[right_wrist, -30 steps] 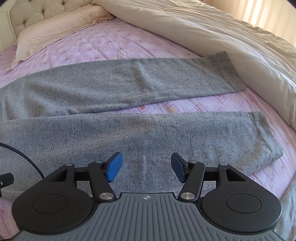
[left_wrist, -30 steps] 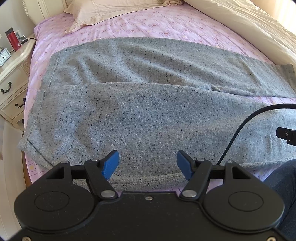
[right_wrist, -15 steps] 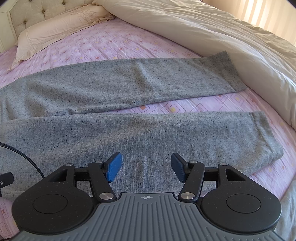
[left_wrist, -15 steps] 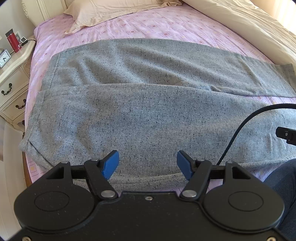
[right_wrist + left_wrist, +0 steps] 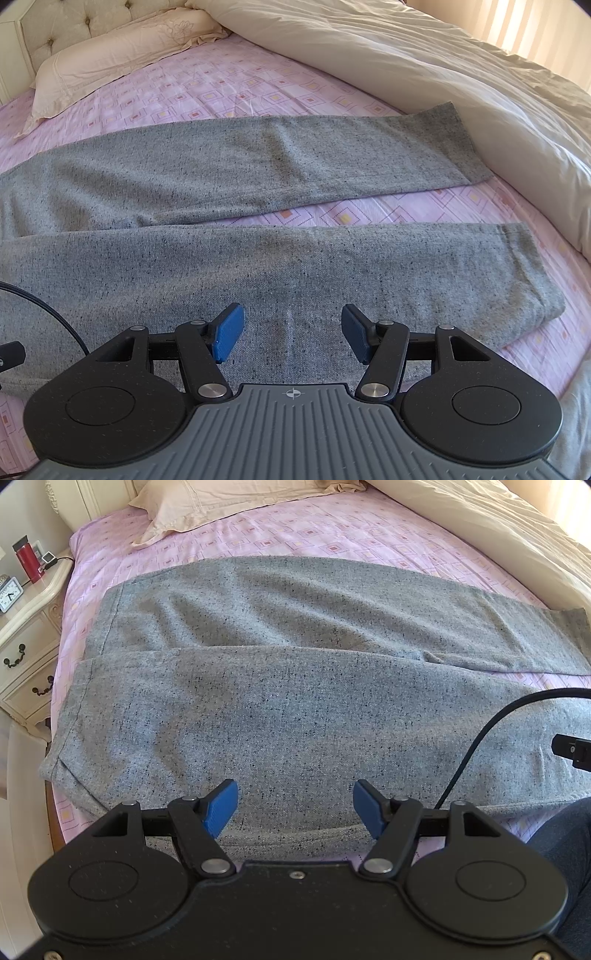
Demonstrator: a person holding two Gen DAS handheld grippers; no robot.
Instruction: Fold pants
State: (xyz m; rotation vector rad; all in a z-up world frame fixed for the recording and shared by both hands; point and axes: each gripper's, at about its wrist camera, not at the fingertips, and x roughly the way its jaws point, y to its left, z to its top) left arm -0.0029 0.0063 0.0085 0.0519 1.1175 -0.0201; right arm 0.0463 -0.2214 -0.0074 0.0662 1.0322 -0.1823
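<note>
A bed [image 5: 332,535] with a pink sheet holds gray pants [image 5: 295,709] spread flat.
The left gripper [image 5: 294,806] hangs over the waist end, fingers spread, holding nothing. The right gripper [image 5: 291,332] hangs over the near leg, spread and empty too.

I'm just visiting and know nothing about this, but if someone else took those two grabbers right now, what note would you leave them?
Left hand-held gripper: open, empty, above the waist end of the grey pants.
Right hand-held gripper: open, empty, above the near leg.
Pants lie flat on the pink bedsheet, legs apart, the far leg's hem by the cream duvet.
Done: spread out, no fold visible.
Left: every fold, perhaps starting with one leg over the other.
</note>
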